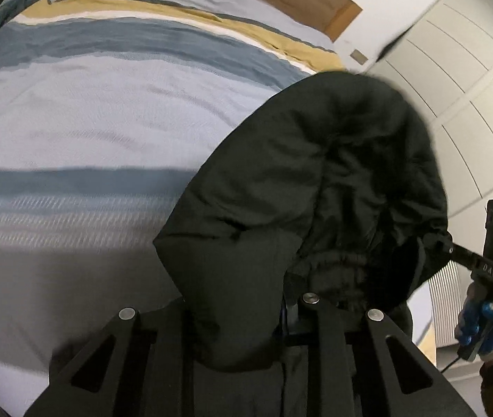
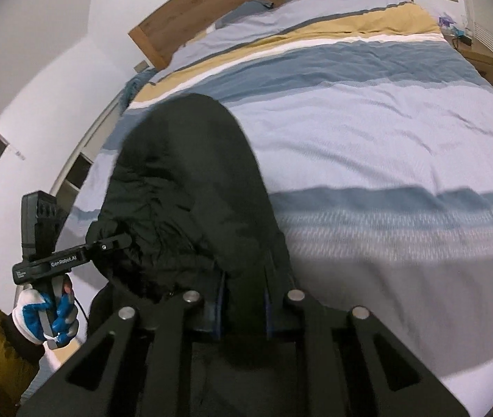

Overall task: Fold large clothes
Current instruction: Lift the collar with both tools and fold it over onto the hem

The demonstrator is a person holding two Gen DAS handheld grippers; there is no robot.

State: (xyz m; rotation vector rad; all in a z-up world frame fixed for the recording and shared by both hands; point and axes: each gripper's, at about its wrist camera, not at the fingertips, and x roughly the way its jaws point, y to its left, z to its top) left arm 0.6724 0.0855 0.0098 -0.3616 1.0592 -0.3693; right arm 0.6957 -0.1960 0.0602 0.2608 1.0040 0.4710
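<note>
Black padded fabric is filling the near part of both wrist views: a dark jacket [image 1: 315,180] is hanging bunched between the two tools, lifted above the bed. The left hand-held gripper [image 1: 302,299] is pinching a gathered fold of the jacket, its jaws standing narrow with the cloth pressed between them. The right hand-held gripper [image 2: 243,299] is likewise clamping a fold of the same garment between its blue-edged fingers [image 2: 220,299], jaws narrow. In each view the other tool is showing at the side, its tip buried in the jacket's edge and its handle gripped by a gloved hand [image 2: 46,316] in white and blue. Beyond the garment, the bed [image 2: 385,139] is lying under a striped cover of pale lilac, grey-blue, white and mustard. Farther off, a wooden headboard [image 2: 246,3] is standing against a white wall.
</note>
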